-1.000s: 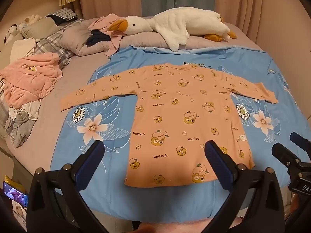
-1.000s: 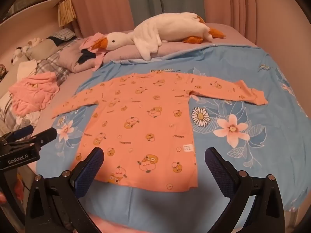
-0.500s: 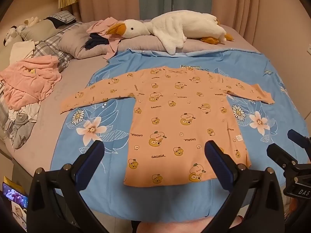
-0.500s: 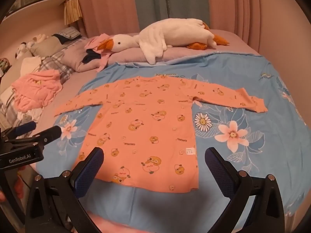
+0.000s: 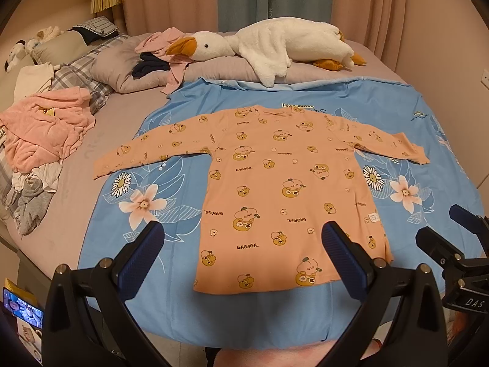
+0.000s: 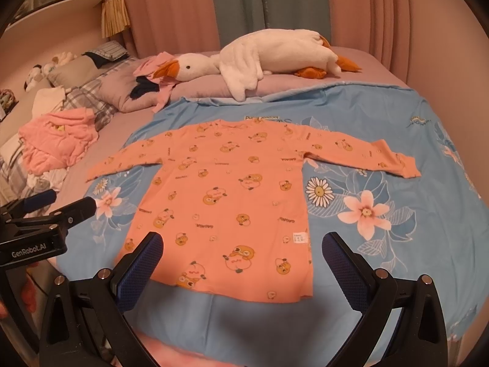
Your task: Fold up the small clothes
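Lying flat, orange shirt (image 5: 275, 189), collar toward goose plush (image 5: 275, 46), sleeves sideways; both hand-held grippers (image 5: 241, 263) (image 6: 241, 263) apart, empty.

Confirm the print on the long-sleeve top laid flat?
Orange top with cartoon duck figures and "GAGAGA" lettering; clearest in the left wrist view.

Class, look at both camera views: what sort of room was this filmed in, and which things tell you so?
Most likely a bedroom at home. A bed with pillows fills the view, a plush goose lies across its head, curtains hang behind, and a blue floral blanket is spread under the orange shirt.
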Action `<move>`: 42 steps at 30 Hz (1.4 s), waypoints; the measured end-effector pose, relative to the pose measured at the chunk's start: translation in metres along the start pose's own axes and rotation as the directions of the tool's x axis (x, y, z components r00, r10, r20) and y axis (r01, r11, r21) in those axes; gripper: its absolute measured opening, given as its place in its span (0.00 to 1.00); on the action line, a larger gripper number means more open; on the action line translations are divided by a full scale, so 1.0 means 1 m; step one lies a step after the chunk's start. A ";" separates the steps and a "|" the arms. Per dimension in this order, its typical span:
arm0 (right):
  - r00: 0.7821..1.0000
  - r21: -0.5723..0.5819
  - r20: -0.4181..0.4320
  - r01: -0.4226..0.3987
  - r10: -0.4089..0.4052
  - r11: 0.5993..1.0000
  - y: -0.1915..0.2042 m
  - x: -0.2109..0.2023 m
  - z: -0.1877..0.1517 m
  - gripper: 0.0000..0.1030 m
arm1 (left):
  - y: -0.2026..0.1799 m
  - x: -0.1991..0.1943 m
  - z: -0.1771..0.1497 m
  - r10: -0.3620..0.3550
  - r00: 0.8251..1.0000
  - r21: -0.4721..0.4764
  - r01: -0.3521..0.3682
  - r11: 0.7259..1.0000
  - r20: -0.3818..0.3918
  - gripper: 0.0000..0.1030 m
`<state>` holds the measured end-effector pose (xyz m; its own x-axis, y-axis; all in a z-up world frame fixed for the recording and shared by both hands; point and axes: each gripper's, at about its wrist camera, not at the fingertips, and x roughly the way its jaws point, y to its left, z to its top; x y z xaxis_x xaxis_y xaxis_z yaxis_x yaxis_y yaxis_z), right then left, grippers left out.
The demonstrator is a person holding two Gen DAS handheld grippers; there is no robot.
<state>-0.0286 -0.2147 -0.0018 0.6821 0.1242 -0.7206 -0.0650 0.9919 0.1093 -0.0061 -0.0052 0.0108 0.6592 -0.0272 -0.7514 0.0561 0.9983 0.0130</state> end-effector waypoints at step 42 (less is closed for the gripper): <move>1.000 0.002 -0.010 0.002 -0.002 1.000 0.001 0.002 0.000 1.00 | 0.002 0.002 -0.002 -0.007 1.000 0.005 0.007 1.000 -0.009 1.00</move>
<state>-0.0275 -0.2135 -0.0029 0.6750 0.1226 -0.7275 -0.0626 0.9921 0.1091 -0.0057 -0.0027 0.0083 0.6523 -0.0340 -0.7572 0.0648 0.9978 0.0111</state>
